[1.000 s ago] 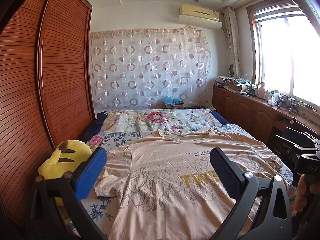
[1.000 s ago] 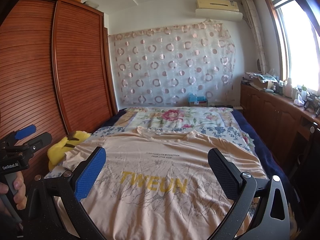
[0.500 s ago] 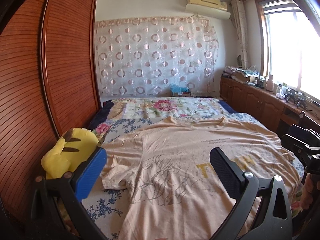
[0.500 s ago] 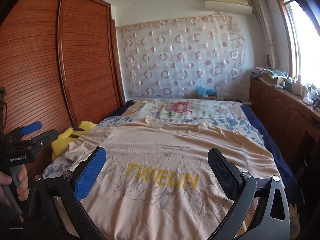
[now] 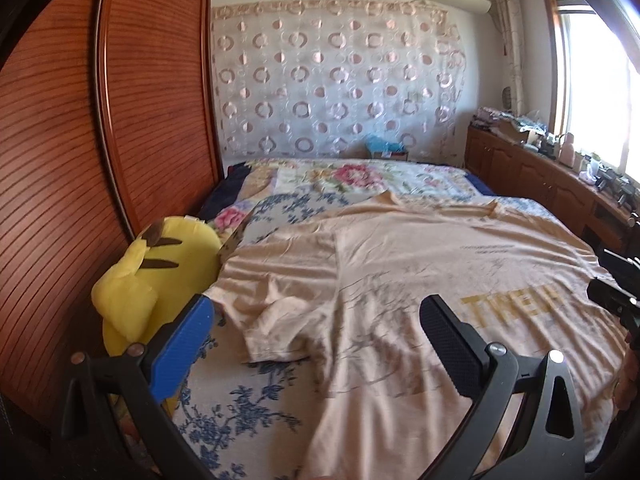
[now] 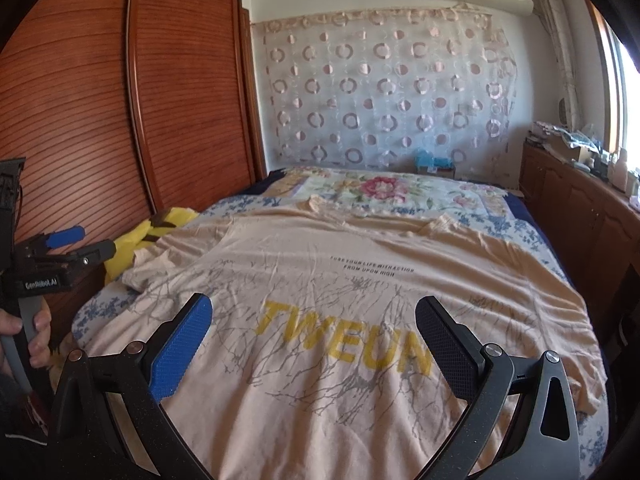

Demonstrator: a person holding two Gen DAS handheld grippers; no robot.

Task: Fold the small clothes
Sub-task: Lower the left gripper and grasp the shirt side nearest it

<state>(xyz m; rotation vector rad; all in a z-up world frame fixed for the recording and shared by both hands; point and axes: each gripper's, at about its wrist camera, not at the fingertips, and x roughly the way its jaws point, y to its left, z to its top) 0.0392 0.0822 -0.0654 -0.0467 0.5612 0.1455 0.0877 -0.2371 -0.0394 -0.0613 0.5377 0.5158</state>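
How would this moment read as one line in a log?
T-shirt flat on bed | left tool open, over crumpled sleeve | right tool open, empty

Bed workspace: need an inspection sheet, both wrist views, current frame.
Surface: bed with floral cover, bare at the far end.
Job's things: peach T-shirt spread flat, print up; its sleeve is crumpled.
Clutter: yellow plush toy at the bed's edge beside the sleeve.
Grippers: left gripper open, above the sleeve; right gripper open, above the print; neither holds cloth.
Cables: nothing seen.
Surroundings: slatted wardrobe, patterned curtain, cluttered sideboard, window.
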